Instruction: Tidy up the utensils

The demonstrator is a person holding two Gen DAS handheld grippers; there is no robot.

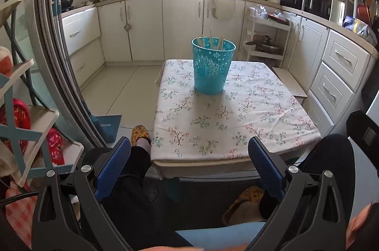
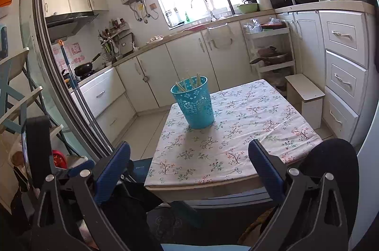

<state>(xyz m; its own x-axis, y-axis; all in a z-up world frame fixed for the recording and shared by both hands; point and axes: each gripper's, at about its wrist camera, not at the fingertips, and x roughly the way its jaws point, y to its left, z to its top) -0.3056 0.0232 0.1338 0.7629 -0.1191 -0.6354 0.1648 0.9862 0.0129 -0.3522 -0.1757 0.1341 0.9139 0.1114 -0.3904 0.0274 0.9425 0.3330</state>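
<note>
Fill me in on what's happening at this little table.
A seated person holds a claw in each hand, and both the left claw and right claw are open and empty, back at the near edge of the table. The chopsticks stand in the blue cup; nothing else lies on the floral cloth.

Turquoise bin (image 1: 213,66) with cut-out flower pattern; pale wooden chopsticks (image 1: 210,40). White tablecloth (image 1: 236,113), pink-green floral sprigs. Blue ribbed pads (image 1: 113,168). Yellow patterned slipper (image 1: 140,133). Cream cabinets (image 1: 146,25).
</note>
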